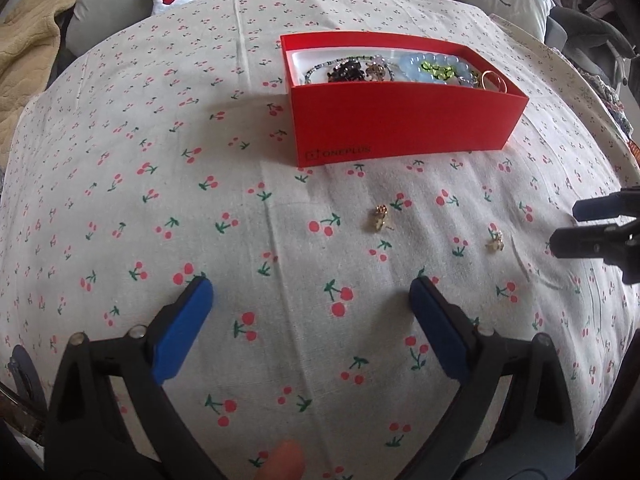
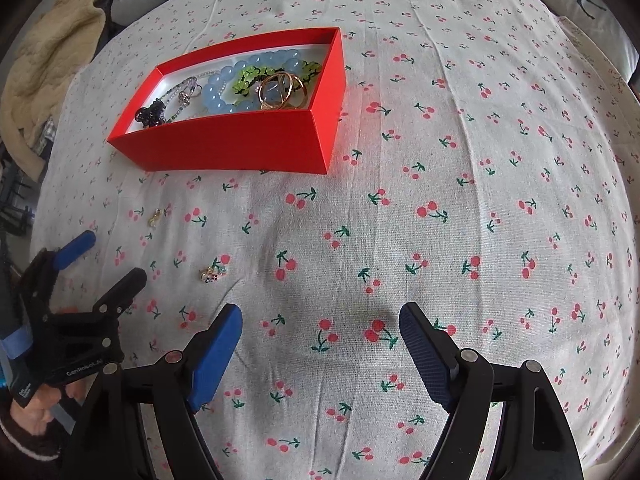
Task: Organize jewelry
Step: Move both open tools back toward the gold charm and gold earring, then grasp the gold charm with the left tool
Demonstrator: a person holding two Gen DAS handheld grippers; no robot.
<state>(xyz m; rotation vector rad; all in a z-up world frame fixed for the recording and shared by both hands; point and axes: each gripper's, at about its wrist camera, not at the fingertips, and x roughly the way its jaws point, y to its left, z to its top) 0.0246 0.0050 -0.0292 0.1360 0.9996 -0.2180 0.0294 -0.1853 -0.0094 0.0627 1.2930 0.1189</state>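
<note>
Both the left gripper [image 1: 310, 288] and the right gripper [image 2: 320, 314] hover with fingers spread, holding nothing. 2 small earrings [image 1: 380, 216] [image 1: 495, 241] lie on the cloth [image 1: 160, 200] near the red box [image 1: 400, 120], probably waiting to join the bracelets inside.

I see matt woven cloth [image 2: 440, 140] with a cherry print, a smooth matt cardboard box [image 2: 224, 144], glossy gold metal rings [image 2: 282, 90], and translucent glassy beads [image 2: 218, 92].

"ONEPLUS" with a small square logo is printed on the red box [image 1: 400, 120] front wall, low left. "GenRobot.AI" reads in white on the left gripper [image 2: 84, 372] body, right wrist view.
</note>
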